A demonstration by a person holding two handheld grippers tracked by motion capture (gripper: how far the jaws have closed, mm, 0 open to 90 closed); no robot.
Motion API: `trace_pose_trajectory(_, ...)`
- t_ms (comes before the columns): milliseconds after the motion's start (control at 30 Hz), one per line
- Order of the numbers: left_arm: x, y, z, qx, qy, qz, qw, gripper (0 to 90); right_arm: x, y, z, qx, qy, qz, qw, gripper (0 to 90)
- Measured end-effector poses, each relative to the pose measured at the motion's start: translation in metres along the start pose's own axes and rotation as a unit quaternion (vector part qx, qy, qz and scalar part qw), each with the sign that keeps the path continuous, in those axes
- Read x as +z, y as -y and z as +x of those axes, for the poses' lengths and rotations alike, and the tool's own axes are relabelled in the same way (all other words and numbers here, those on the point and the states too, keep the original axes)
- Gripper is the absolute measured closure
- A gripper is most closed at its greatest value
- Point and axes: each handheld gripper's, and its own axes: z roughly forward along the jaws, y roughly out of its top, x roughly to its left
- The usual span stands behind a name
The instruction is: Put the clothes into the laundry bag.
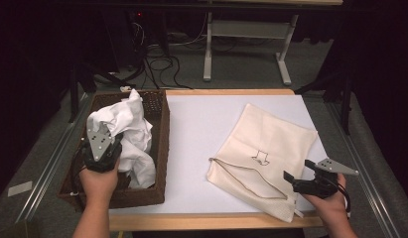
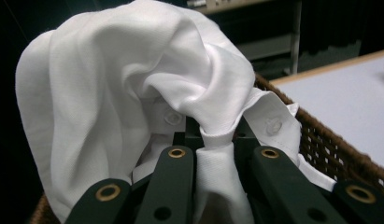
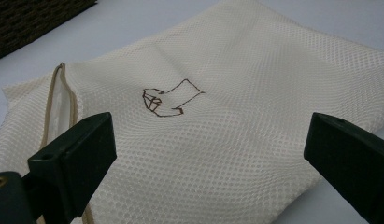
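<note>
At the left we see the wicker basket (image 1: 161,148) on the counter (image 1: 201,134), with the white shirt (image 1: 129,124) bunched up and rising out of it. Our left gripper (image 1: 108,140) has its jaws closed tight on a twisted fold of that shirt. Toward the right, the cream mesh laundry bag (image 1: 266,148) lies flat on the counter, its zipper (image 3: 63,100) partly open. Our right gripper (image 1: 297,179) hovers at the bag's near edge, jaws spread wide and holding nothing.
</note>
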Motion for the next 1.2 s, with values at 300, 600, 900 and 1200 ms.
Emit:
trace_pose_trajectory(300,-0.014,-0.007,-0.001,0.004,-0.032,-0.061,0.9976,82.8,-0.001,0.0,-0.001,0.002,-0.001,-0.003,1.0,3.2)
trace_pose_trajectory(600,-0.027,-0.03,-0.001,-0.017,-0.041,-0.115,0.9924,82.8,-0.001,0.001,-0.001,0.003,-0.002,-0.005,1.0,3.4)
trace_pose_trajectory(900,-0.039,-0.068,-0.025,0.0,-0.023,-0.169,0.9853,82.8,0.0,0.0,-0.001,0.0,-0.005,-0.004,1.0,3.5)
trace_pose_trajectory(1200,-0.042,-0.097,-0.061,0.001,0.014,-0.203,0.9791,82.8,-0.002,-0.001,-0.001,-0.004,-0.005,-0.012,0.9999,3.7)
